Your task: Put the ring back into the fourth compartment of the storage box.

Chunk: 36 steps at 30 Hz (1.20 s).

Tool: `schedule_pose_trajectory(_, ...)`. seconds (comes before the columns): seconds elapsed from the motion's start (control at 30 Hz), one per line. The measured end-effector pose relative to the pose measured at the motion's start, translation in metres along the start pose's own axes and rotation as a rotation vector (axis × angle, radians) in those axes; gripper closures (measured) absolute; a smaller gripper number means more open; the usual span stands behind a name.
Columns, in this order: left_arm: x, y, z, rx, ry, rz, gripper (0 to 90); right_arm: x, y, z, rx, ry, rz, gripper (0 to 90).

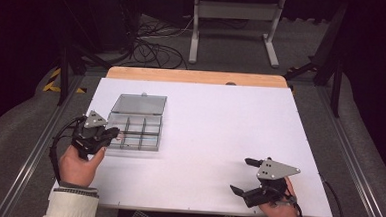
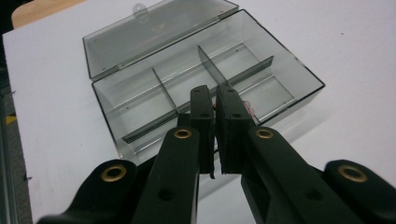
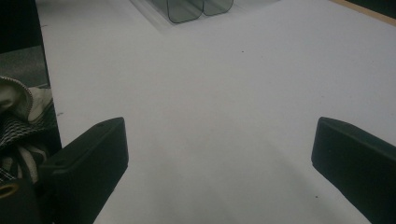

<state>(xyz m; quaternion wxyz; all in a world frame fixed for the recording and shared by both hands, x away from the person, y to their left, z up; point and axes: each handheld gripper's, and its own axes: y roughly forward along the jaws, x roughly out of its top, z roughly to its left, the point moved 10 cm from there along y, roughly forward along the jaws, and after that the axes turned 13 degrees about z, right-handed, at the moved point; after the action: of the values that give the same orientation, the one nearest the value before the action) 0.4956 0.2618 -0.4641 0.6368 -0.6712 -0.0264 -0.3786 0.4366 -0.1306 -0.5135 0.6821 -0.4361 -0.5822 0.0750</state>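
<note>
Smoky clear plastic box (image 2: 205,79) lies open on the white worktop (image 1: 219,140), lid back. The left hand-held gripper (image 2: 215,105), jaws nearly closed on something small and pinkish, hangs over a near compartment; placing seems unfinished. The right hand-held gripper (image 1: 242,175) rests wide, well apart.

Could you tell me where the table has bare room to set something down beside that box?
The widest free patch on the white table runs from the compartment box across to the right gripper, which rests open near the front edge. Behind the box's open lid a narrow strip is also bare. It is crowded only at the box's left, where the left gripper works.
</note>
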Motion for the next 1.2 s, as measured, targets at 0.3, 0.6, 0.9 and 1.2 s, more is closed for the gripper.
schedule_pose_trajectory(0.3, -0.006, 0.010, 0.016, 0.013, -0.063, 0.004, 86.3, 0.000, 0.000, 0.000, 0.000, -0.001, 0.002, 4.2)
schedule_pose_trajectory(0.6, -0.010, 0.020, 0.027, 0.031, -0.099, 0.013, 86.3, 0.000, 0.000, 0.000, 0.001, -0.001, 0.003, 4.3)
schedule_pose_trajectory(0.9, -0.012, 0.032, 0.037, 0.038, -0.137, 0.024, 86.3, -0.001, 0.001, 0.000, 0.000, -0.001, 0.005, 4.3)
schedule_pose_trajectory(1.2, -0.011, 0.043, 0.043, 0.042, -0.159, 0.030, 86.3, 0.000, 0.001, 0.000, 0.001, 0.001, 0.003, 4.3)
